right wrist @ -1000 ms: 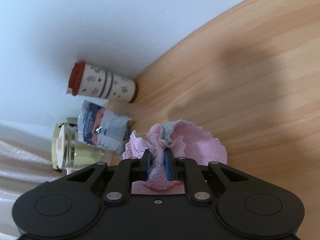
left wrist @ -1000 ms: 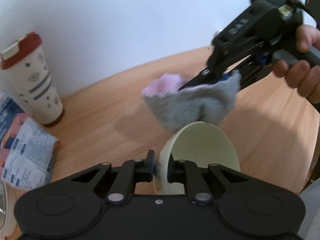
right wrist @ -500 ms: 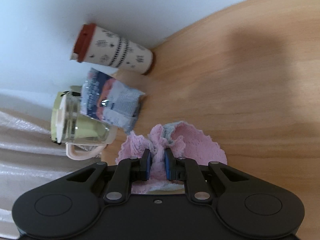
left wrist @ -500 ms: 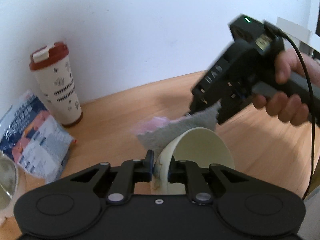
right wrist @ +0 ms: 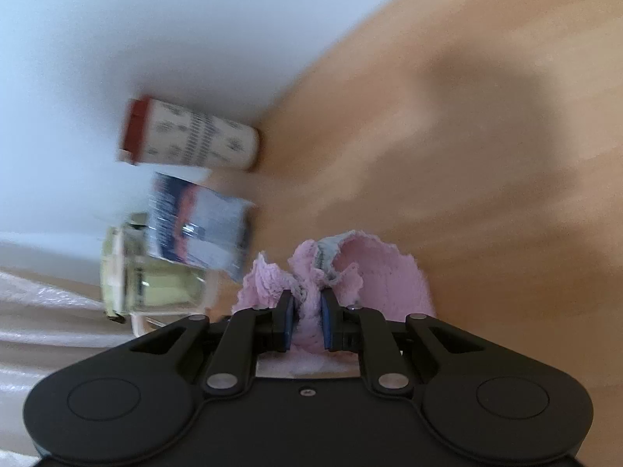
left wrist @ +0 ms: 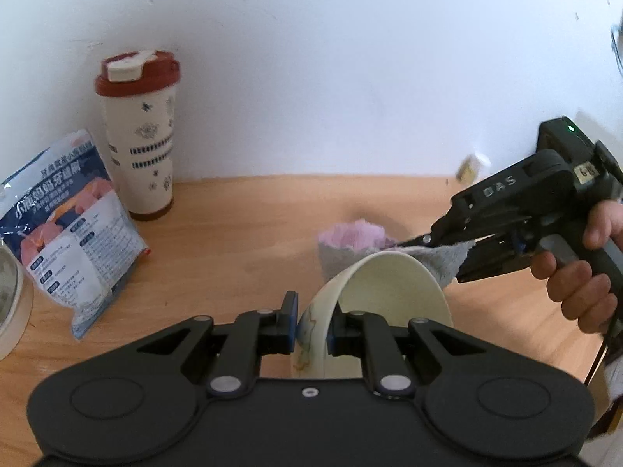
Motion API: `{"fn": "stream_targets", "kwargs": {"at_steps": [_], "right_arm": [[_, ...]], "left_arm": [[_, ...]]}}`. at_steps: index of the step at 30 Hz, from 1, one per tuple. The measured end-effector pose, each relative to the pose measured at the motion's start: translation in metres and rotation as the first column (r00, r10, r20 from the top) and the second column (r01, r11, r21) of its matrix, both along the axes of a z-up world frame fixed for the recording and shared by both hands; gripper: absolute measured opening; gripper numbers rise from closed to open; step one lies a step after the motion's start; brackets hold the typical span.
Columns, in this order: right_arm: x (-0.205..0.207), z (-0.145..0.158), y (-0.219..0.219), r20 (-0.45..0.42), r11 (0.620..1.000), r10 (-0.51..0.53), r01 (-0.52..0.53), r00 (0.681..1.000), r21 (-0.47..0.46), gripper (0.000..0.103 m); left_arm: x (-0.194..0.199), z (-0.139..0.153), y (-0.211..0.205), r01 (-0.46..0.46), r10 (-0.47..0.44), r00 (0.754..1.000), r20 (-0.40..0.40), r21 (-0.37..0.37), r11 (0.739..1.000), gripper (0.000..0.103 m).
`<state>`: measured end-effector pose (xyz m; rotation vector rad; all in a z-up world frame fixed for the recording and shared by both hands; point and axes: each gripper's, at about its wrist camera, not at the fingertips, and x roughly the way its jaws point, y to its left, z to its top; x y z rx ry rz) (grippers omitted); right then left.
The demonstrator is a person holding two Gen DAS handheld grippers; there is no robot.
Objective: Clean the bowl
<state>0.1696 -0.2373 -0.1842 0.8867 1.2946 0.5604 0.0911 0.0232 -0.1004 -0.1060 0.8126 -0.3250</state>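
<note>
1. Over the wooden table point(left wrist: 241, 241), the left gripper point(left wrist: 313, 321) holds the bowl point(left wrist: 389, 295) by its rim, tipped on edge, with the opening facing right and slightly up. Jaws are closed on the bowl wall, one pad outside and one inside.
2. Right gripper point(right wrist: 307, 321) is clamped on a bunched pink-and-grey cloth point(right wrist: 342, 272). From the left wrist view, the cloth point(left wrist: 350, 245) hangs at the bowl's far rim, grey side toward the bowl; I can't tell whether it touches the rim or sits just behind it.
3. A person's hand point(left wrist: 580, 272) grips the right tool's handle at the right edge of the left wrist view.
4. Clutter sits to the left, well apart from the bowl: a lidded cup point(left wrist: 138, 136) with a red top stands by the wall, a printed snack bag point(left wrist: 66, 229) leans beside it, and a glass jug point(right wrist: 155, 276) is near the bag. The right wrist view is motion-blurred, so detail there is poor.
5. Step in hand, as I judge it: wiping. The bowl is held up and presented, and the cloth is at the rim, not inside the cavity.
6. The next move calls for bringing the cloth over the rim into the bowl's inside and sweeping around the wall while the left grip holds steady.
7. Risks: the bowl is pinched on one thin spot of rim, so hard cloth pressure could pivot or slip it. Loose cloth edges could snag on the rim.
</note>
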Motion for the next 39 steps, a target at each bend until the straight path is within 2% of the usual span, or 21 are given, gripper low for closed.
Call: {"fn": "stream_targets", "kwargs": {"at_steps": [3, 9, 12, 15, 18, 20, 22, 26, 31, 35, 38, 39], "right_arm": [[0.01, 0.02, 0.0, 0.057, 0.999, 0.005, -0.006, 0.998, 0.032, 0.016], [0.019, 0.038, 0.005, 0.112, 0.999, 0.035, -0.039, 0.993, 0.033, 0.016], [0.014, 0.031, -0.004, 0.089, 0.998, 0.003, -0.008, 0.996, 0.055, 0.016], [0.004, 0.014, -0.011, 0.022, 0.994, -0.038, 0.035, 0.999, 0.1, 0.016], [-0.01, -0.003, -0.014, -0.053, 0.978, -0.095, 0.103, 0.994, 0.184, 0.016], [-0.011, -0.002, -0.012, -0.048, 0.972, -0.109, 0.117, 0.993, 0.204, 0.016], [-0.009, 0.004, -0.009, -0.028, 0.969, -0.115, 0.118, 0.993, 0.217, 0.016], [0.002, 0.013, -0.005, 0.006, 0.968, -0.115, 0.111, 0.993, 0.227, 0.016], [0.003, 0.001, -0.006, -0.028, 0.957, -0.152, 0.155, 0.988, 0.244, 0.016], [-0.007, -0.006, -0.015, -0.027, 0.965, -0.139, 0.142, 0.99, 0.22, 0.016], [-0.02, -0.004, -0.016, 0.029, 0.979, -0.096, 0.089, 0.995, 0.184, 0.016], [-0.023, 0.003, -0.014, 0.076, 0.987, -0.068, 0.056, 0.995, 0.15, 0.015]], "left_arm": [[0.002, 0.01, -0.001, -0.003, 0.003, 1.0, 0.024, -0.013, 1.0, 0.013], [0.004, 0.02, 0.015, -0.084, 0.089, 0.995, 0.037, -0.121, 0.989, 0.016], [0.003, 0.023, 0.027, -0.126, 0.132, 0.991, 0.026, -0.181, 0.975, 0.016], [0.001, 0.023, 0.037, -0.162, 0.169, 0.986, 0.013, -0.223, 0.961, 0.016], [-0.001, 0.019, 0.043, -0.191, 0.196, 0.981, -0.011, -0.267, 0.945, 0.016], [-0.003, 0.018, 0.049, -0.212, 0.216, 0.976, -0.024, -0.311, 0.926, 0.015], [-0.002, 0.017, 0.051, -0.22, 0.221, 0.975, -0.034, -0.326, 0.92, 0.015], [0.003, 0.014, 0.045, -0.235, 0.23, 0.972, -0.054, -0.32, 0.918, 0.016], [0.008, 0.008, 0.049, -0.28, 0.266, 0.96, -0.09, -0.359, 0.89, 0.017], [0.01, 0.005, 0.062, -0.328, 0.305, 0.944, -0.122, -0.405, 0.853, 0.016], [0.011, 0.006, 0.065, -0.329, 0.304, 0.944, -0.128, -0.418, 0.847, 0.017], [0.011, 0.006, 0.065, -0.329, 0.302, 0.944, -0.13, -0.421, 0.845, 0.017]]}}
